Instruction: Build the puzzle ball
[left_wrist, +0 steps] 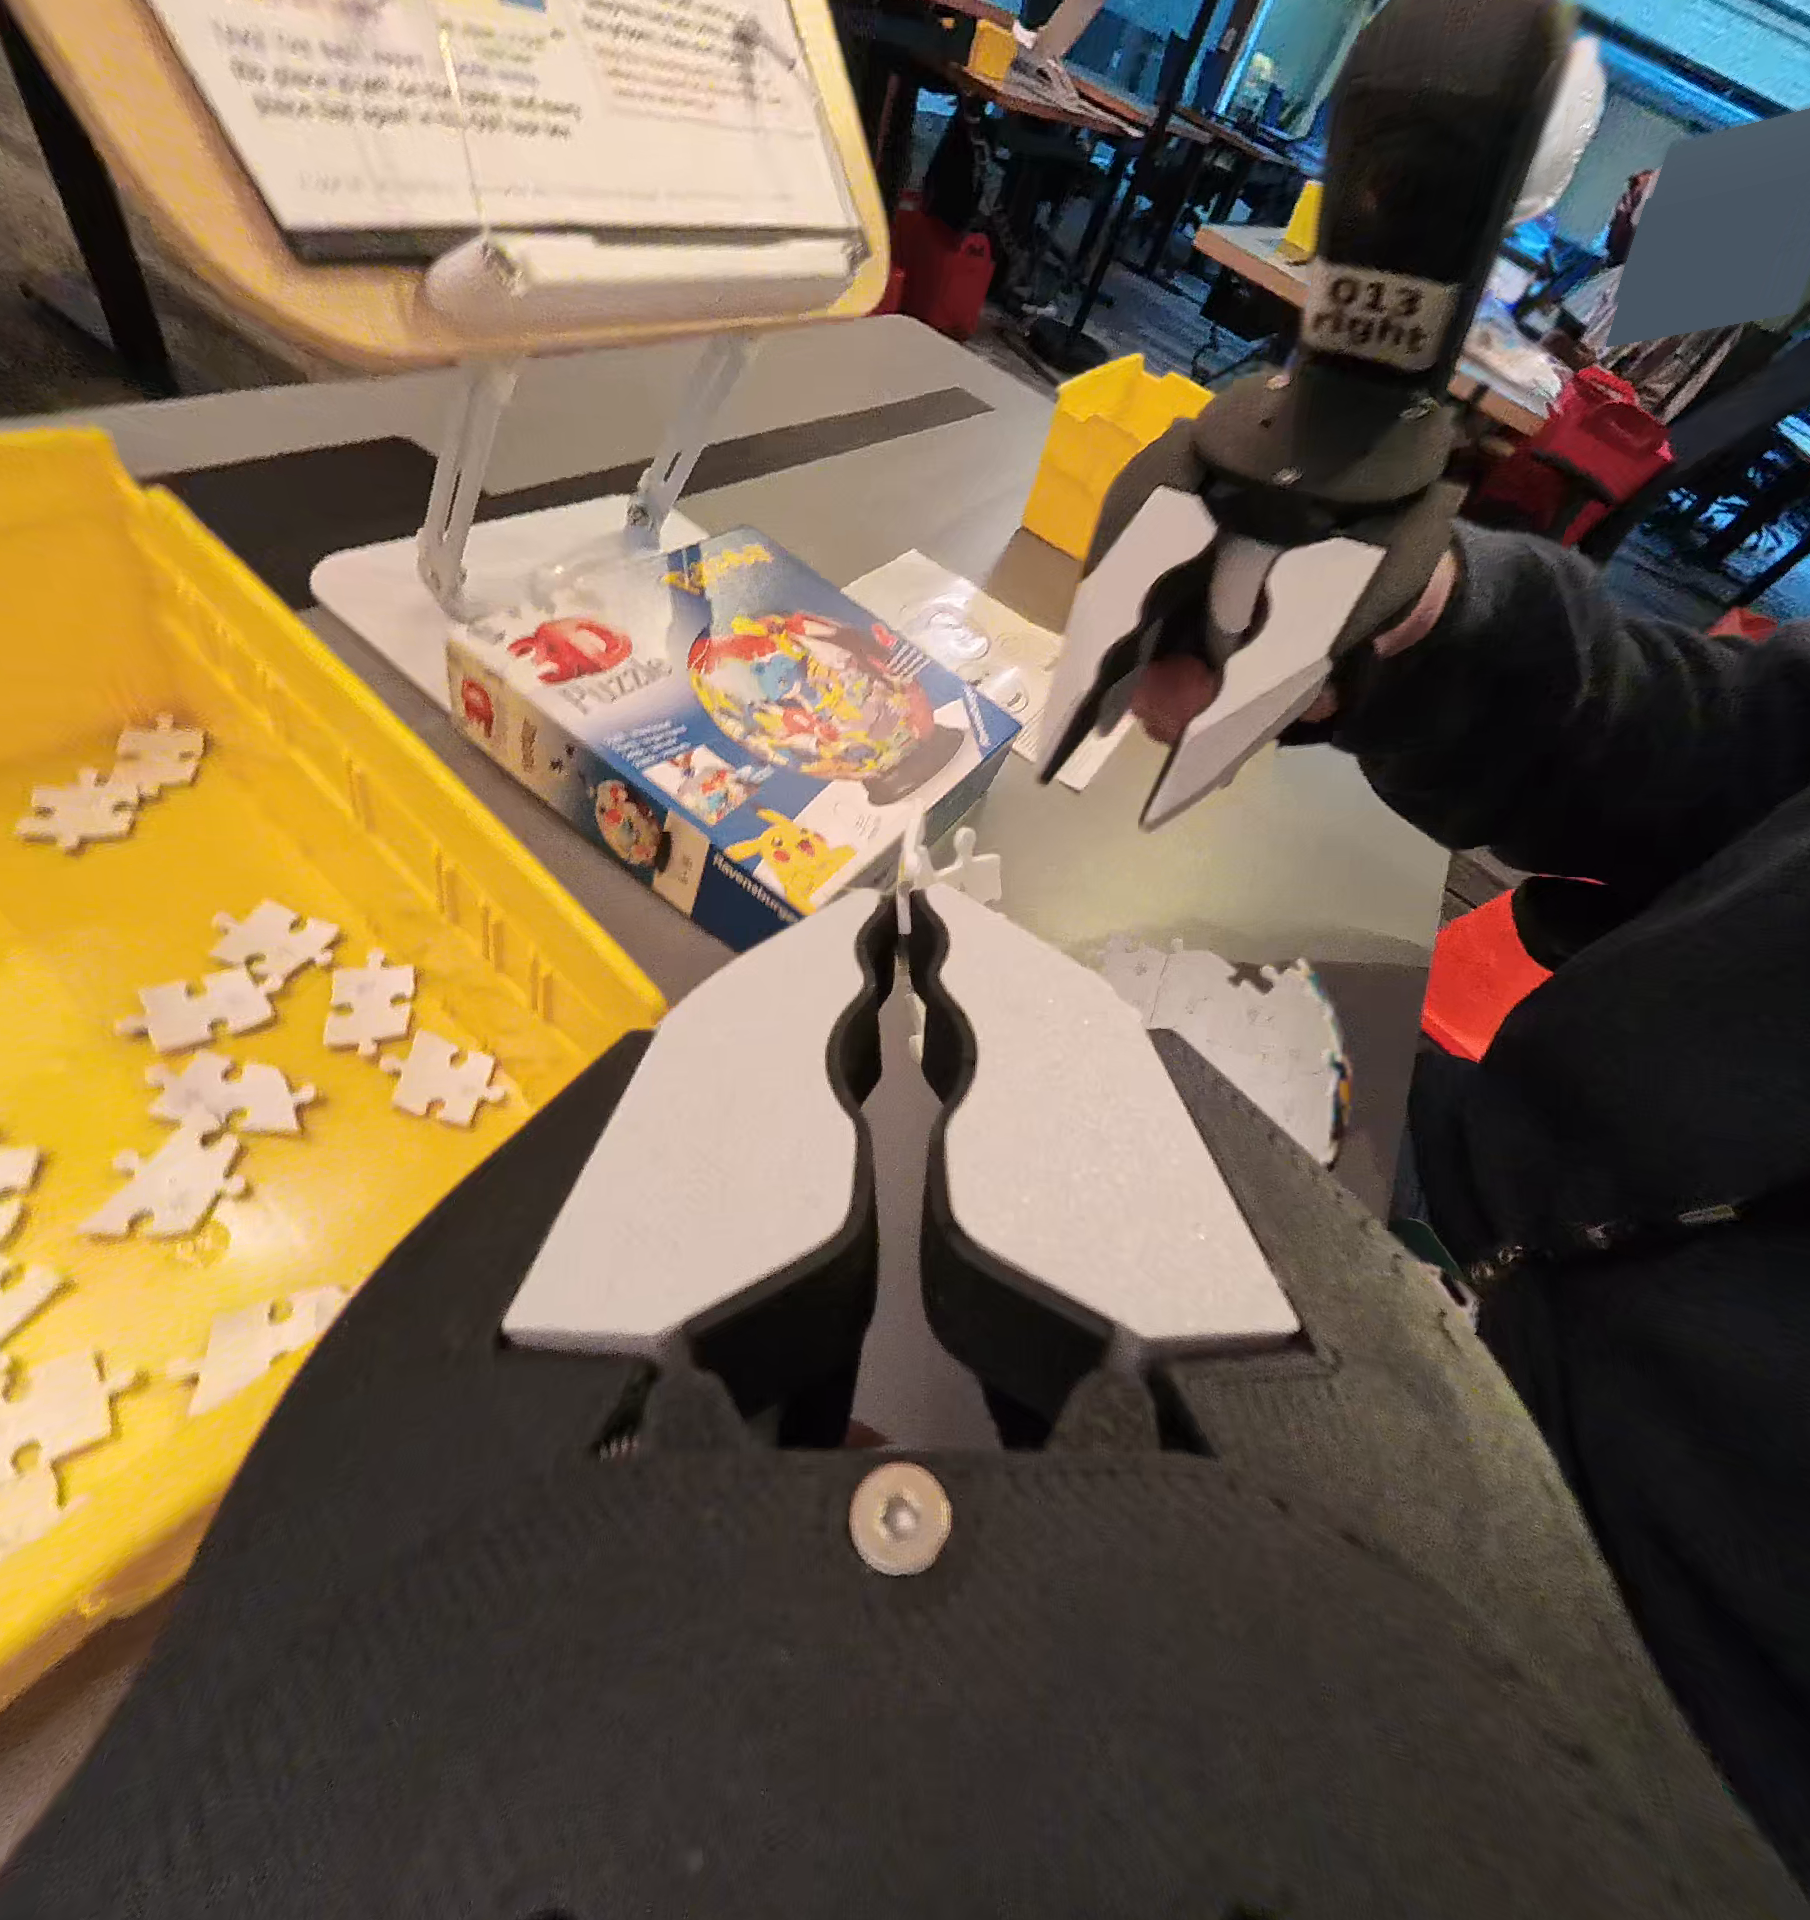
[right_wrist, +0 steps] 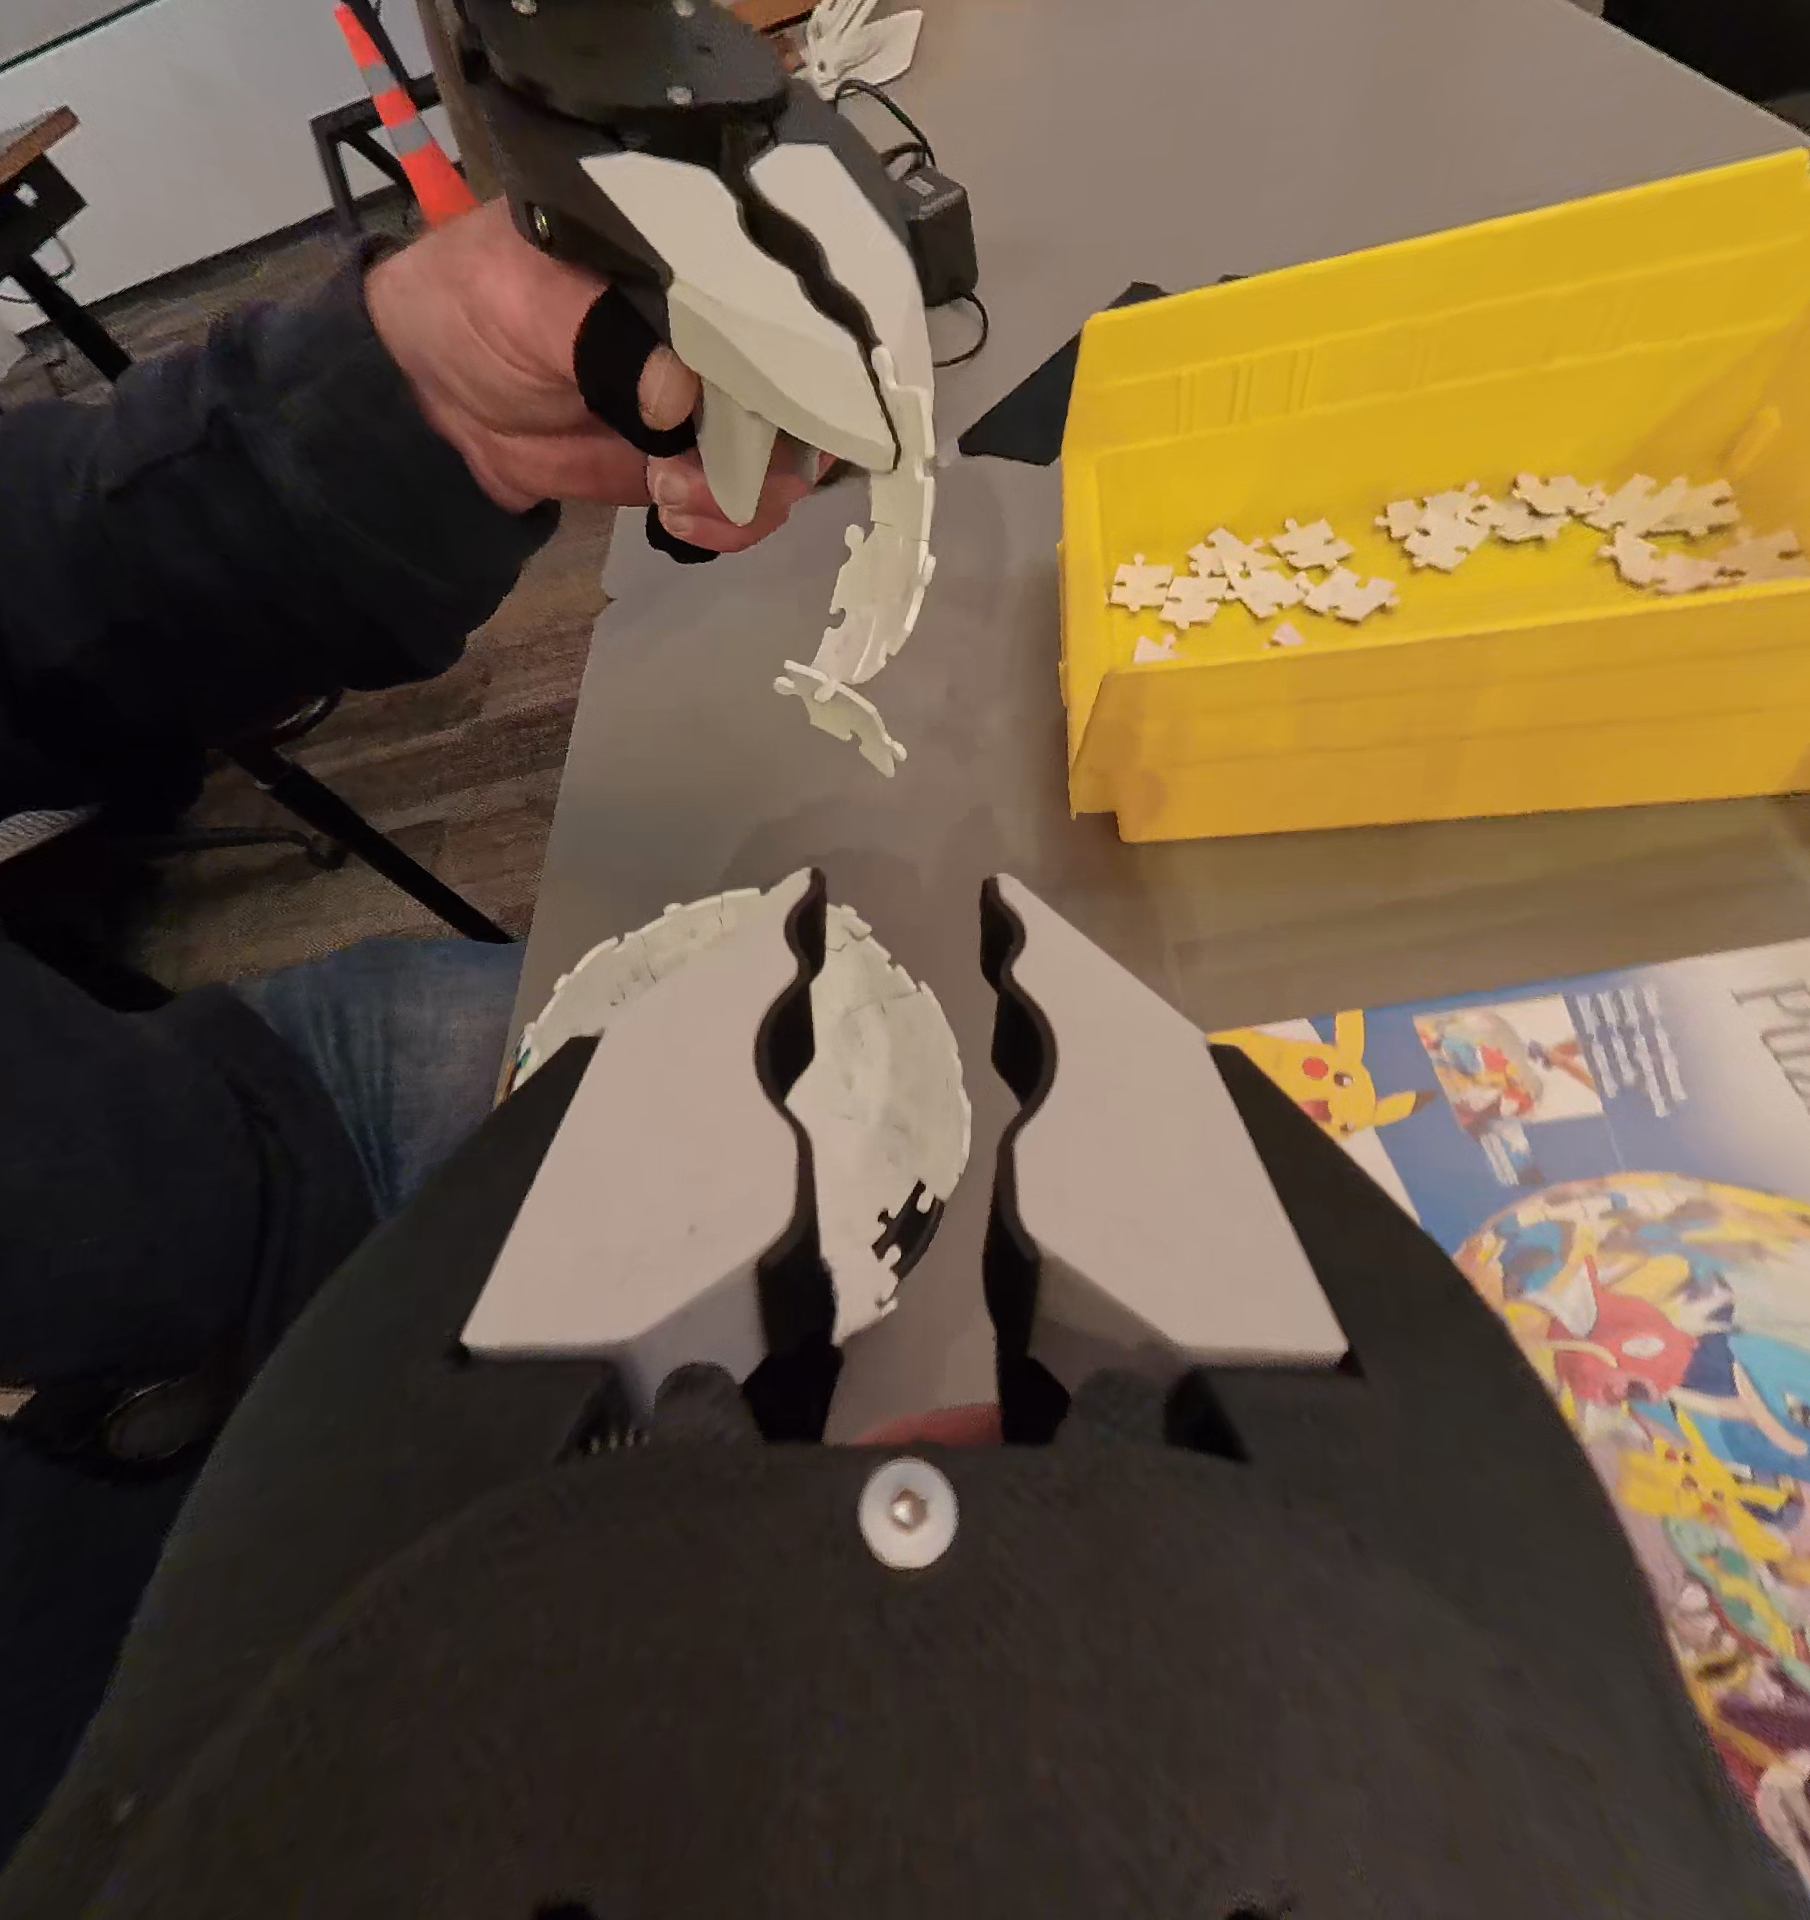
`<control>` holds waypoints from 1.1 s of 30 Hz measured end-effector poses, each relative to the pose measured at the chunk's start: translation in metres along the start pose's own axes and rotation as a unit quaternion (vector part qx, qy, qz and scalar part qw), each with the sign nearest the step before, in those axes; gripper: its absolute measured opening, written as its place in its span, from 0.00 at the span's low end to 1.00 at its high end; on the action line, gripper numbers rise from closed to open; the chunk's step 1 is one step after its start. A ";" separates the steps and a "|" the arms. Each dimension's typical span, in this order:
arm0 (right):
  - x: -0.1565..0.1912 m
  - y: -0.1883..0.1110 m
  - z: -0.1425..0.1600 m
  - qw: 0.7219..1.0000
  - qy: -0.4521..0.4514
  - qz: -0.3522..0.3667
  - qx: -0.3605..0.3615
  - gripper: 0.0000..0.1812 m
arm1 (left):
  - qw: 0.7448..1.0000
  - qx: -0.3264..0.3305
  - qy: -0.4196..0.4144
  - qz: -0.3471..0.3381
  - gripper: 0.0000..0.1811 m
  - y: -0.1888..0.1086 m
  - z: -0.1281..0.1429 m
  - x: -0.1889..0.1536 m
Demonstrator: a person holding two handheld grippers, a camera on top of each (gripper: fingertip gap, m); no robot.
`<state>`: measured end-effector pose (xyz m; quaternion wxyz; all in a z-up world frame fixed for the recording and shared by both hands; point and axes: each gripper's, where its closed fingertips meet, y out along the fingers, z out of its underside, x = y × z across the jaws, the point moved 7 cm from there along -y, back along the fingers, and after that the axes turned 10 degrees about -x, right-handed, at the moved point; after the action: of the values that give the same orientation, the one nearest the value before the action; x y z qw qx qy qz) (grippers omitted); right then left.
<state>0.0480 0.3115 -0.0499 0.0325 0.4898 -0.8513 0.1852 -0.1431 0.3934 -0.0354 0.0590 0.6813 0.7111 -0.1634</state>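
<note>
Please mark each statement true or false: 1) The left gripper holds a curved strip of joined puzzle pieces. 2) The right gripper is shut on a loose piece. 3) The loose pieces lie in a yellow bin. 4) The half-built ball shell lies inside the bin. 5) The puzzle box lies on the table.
1) True: the left gripper is closed on a curved strip of joined pieces that hangs in the air.
2) False: the right gripper is open and holds nothing.
3) True: the loose pieces lie in the yellow bin.
4) False: the ball shell lies on the table, outside the bin.
5) True: the puzzle box lies there.
</note>
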 end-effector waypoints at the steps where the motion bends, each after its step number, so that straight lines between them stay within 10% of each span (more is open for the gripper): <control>1: 0.000 0.004 -0.001 1.000 -0.004 -0.009 -0.001 0.17 | 1.000 0.000 0.005 0.005 0.01 0.002 -0.005 -0.002; 17: -0.003 0.022 -0.020 0.988 0.045 -0.130 -0.068 0.10 | 0.997 -0.012 0.063 0.042 0.01 0.039 -0.046 -0.025; 28: -0.011 -0.001 -0.018 0.992 0.058 -0.082 -0.073 0.17 | 0.997 -0.002 0.064 0.042 0.01 0.060 -0.033 -0.029; 33: -0.013 -0.006 -0.019 0.997 0.045 -0.033 -0.046 0.01 | 0.997 0.002 0.062 0.053 0.01 0.073 -0.026 -0.035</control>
<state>0.0574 0.3263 -0.0334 0.0991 0.5071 -0.8399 0.1663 -0.0646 0.3695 -0.0115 0.0217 0.7273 0.6756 -0.1190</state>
